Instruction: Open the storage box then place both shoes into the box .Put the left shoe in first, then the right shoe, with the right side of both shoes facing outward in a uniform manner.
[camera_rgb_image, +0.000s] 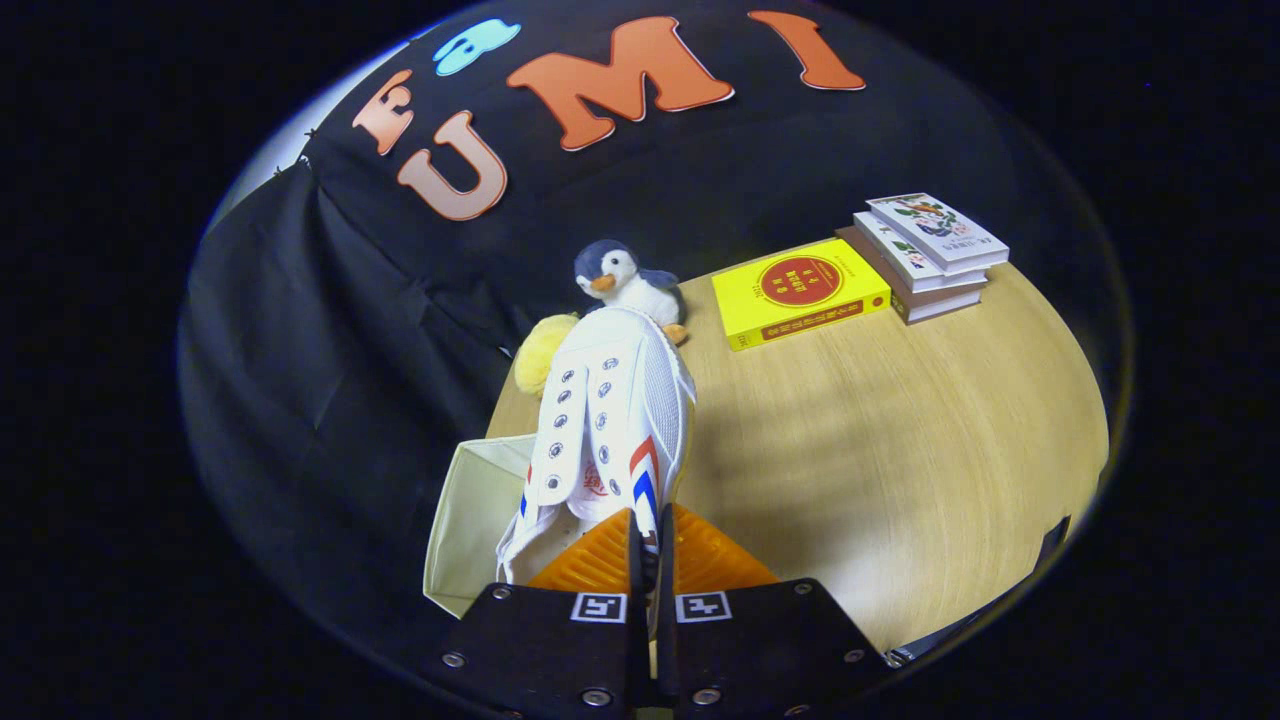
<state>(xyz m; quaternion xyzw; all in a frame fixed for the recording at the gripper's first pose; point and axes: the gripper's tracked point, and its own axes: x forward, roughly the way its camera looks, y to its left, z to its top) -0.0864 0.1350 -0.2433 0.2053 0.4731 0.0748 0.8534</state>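
Between the two fingers of the gripper (648, 560), the white canvas shoe (610, 420) is pinched at its heel collar, the fingers drawn nearly together on the thin wall of fabric. Its long axis runs straight ahead from the gripper, toe pointing away toward the plush penguin (628, 282), so the shoe appears held clear of the wooden tabletop (880, 440). Red and blue stripes mark the flank of the shoe turned toward the open tabletop; the eyelet rows face up.

Relative to the shoe: the cream storage box (470, 520) lies just beside and below its heel half, on the side away from the stripes, mouth open, interior partly hidden by the shoe. A yellow plush (543, 355) sits near the toe on the box side. The yellow book (800, 292) and a stack of books (930, 255) lie well apart, beyond the toe on the striped side.

Judged step: carrying the shoe to the box. The coming move probably calls for a short sideways shift toward the box, keeping the striped flank outward.
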